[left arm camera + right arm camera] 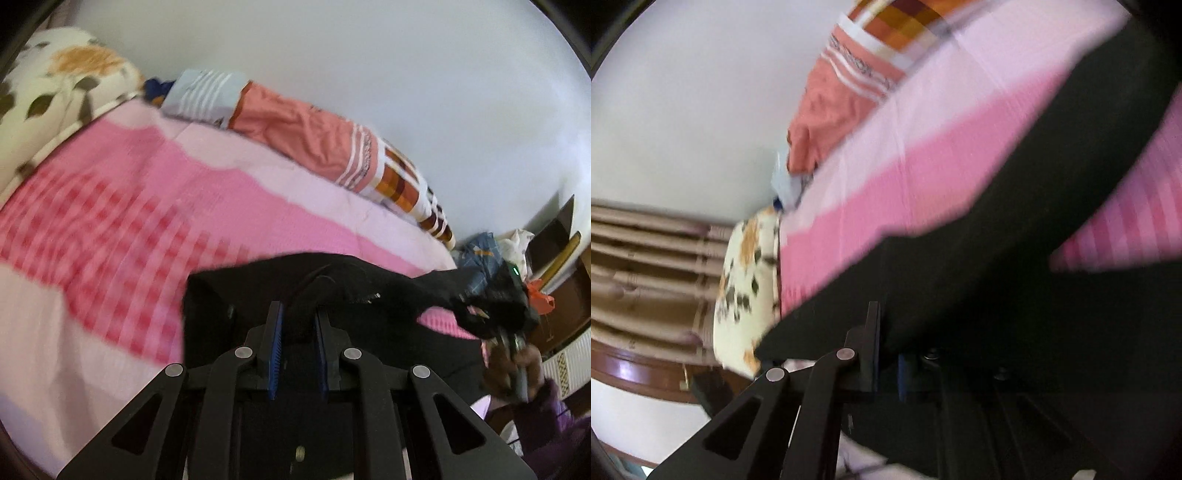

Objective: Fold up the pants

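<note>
Your left gripper (298,325) is clamped on a fold of the black pants (258,295), which hang raised over the pink checked bedspread (129,206) and stretch off to the right. There your right gripper (886,347) has its jaws closed tight on the other end of the pants, the cloth draping over its fingers.

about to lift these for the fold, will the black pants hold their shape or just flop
Probably floppy: the black pants sag between the left gripper and the right gripper, both shut on them. Likely light, since a pinch of cloth holds them up. The free part may well drag across the pink bedsheet.
</note>
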`<state>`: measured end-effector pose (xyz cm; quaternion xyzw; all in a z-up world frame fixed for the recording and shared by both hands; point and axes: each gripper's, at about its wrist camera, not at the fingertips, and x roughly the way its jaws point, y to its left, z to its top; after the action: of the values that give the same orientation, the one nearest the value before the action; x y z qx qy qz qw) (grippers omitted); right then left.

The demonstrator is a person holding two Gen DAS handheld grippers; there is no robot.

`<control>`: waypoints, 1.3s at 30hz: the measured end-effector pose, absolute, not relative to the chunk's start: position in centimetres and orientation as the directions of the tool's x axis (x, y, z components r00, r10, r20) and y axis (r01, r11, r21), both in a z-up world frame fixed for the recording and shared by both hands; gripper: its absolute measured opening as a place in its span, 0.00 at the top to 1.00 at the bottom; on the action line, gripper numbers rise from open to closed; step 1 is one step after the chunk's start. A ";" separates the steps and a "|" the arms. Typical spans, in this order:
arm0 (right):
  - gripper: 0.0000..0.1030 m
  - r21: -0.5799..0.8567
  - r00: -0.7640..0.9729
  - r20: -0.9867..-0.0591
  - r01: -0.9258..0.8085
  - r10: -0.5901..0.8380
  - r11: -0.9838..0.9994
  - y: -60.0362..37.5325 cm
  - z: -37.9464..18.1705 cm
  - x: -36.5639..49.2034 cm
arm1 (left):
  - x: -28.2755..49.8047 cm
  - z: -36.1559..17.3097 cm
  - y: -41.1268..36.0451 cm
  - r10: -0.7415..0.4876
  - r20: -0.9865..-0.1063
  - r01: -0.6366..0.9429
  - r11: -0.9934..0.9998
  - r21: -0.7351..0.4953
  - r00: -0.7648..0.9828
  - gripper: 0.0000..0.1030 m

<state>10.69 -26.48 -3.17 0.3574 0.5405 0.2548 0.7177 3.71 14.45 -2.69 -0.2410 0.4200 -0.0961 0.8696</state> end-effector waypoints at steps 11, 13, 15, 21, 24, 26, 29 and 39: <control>0.94 0.801 0.102 -0.584 0.230 0.805 0.552 -25.9 -12.5 0.7 | -4.4 -9.2 14.3 -0.305 -0.829 -0.179 0.886 -0.428 0.469 0.83; 0.90 0.831 0.086 -0.538 0.224 0.839 0.509 -25.6 -12.8 0.5 | -5.3 -8.8 13.8 -0.274 -0.839 -0.181 0.900 -0.396 0.470 0.80; 0.88 0.848 0.095 -0.507 0.236 0.857 0.475 -25.7 -13.0 0.6 | -5.7 -7.9 13.5 -0.201 -0.864 -0.197 0.926 -0.321 0.462 0.79; 0.52 0.887 0.341 -0.461 0.193 0.819 0.419 -32.3 -11.0 0.1 | -7.7 -5.7 14.0 0.157 -0.898 -0.341 0.940 0.007 0.412 0.36; 0.48 0.887 0.505 -0.459 0.206 0.731 0.414 -38.3 -10.6 -0.3 | -8.4 -3.5 14.3 0.178 -0.870 -0.372 0.928 -0.007 0.459 0.35; 0.51 0.893 0.593 -0.444 0.230 0.672 0.386 -42.6 -11.0 -0.3 | -7.8 -2.0 13.5 0.122 -0.854 -0.343 0.937 -0.070 0.507 0.32; 0.52 0.939 0.702 -0.343 0.239 0.624 0.246 -48.1 -12.1 0.1 | -6.1 -1.3 11.4 0.025 -0.850 -0.283 0.948 -0.147 0.526 0.27; 0.94 0.907 0.756 -0.412 0.291 0.509 0.304 -55.6 -12.8 3.0 | -0.9 -3.7 3.0 -0.187 -0.832 -0.109 0.953 -0.283 0.523 0.27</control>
<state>3.02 -55.58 -12.85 0.5853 0.3414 0.0745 0.7316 -0.88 2.99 -3.71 -0.1518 0.4880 -0.0228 0.8593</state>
